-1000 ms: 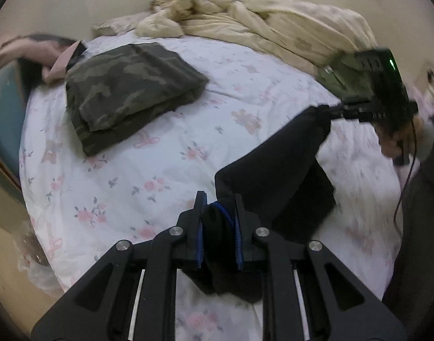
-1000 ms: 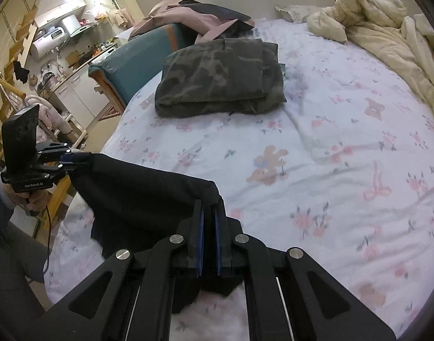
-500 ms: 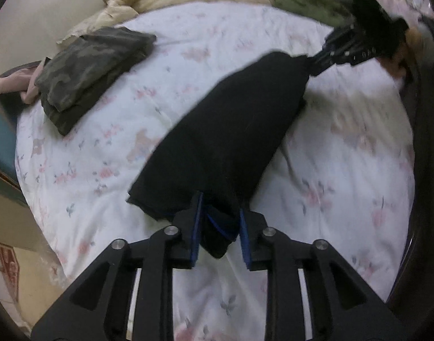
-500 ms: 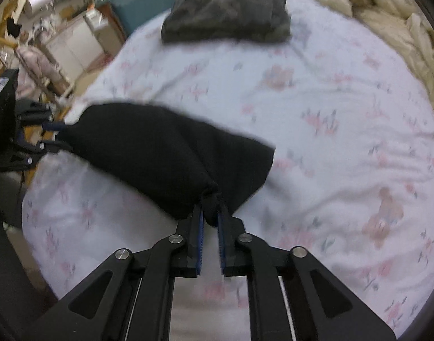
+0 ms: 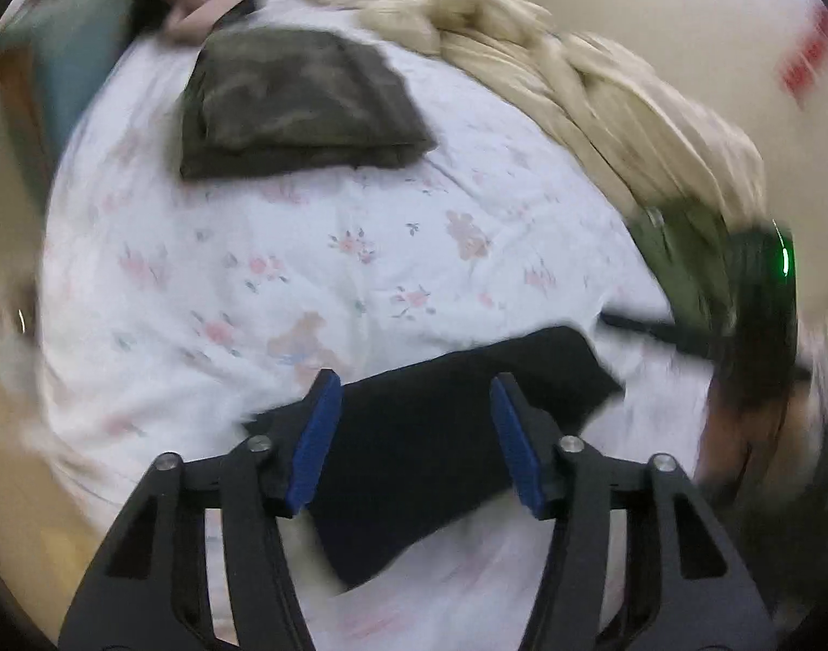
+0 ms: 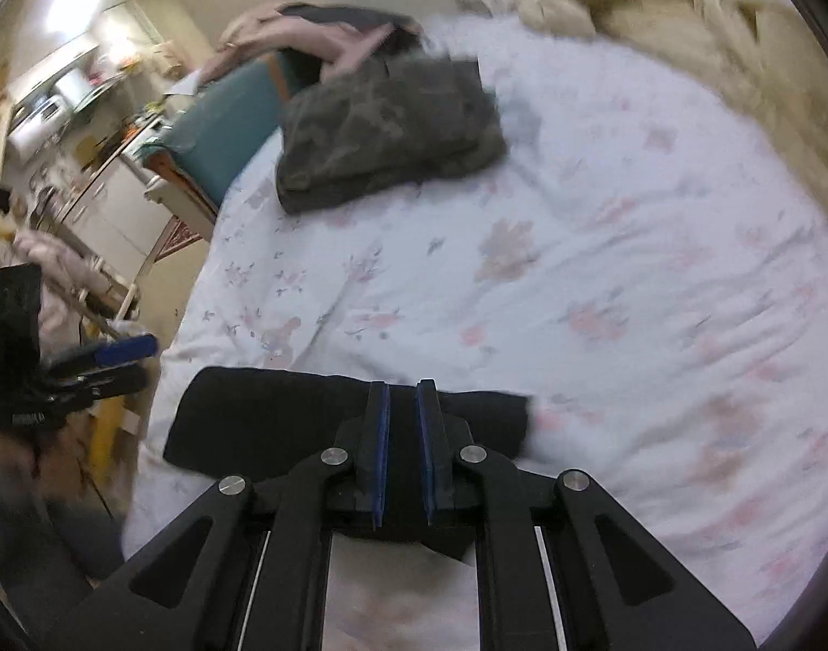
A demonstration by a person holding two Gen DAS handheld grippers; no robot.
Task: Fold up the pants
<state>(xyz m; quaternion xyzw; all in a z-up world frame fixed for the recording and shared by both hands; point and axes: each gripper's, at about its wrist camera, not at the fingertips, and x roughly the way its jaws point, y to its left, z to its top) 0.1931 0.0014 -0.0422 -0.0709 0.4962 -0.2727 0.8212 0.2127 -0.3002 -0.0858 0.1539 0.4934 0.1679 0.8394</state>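
I judge that the last fold is made and I am now at the letting-go step. The black pants [image 5: 441, 434] lie as a folded bundle on the bed [image 5: 316, 249], directly under and just ahead of both tongs. My left tongs [image 5: 411, 439] are spread wide and hold nothing; the cloth shows between the blue pads [image 5: 316, 434], but they do not touch it as far as I can see. My right tongs [image 6: 400, 450] are nearly together with a narrow gap, and the dark cloth sits in this gap, so I cannot tell if they pinch the pants or have just released. Both tongs point forward and a little down, low over the near edge of the bed, side by side. Far ahead of the tongs a folded camouflage garment [image 6: 386, 130] already lies, and behind it a beige blanket [image 5: 603, 87]. The next move, I think, calls for freeing the right tongs fully and lifting both straight up, so the fold is not dragged open.
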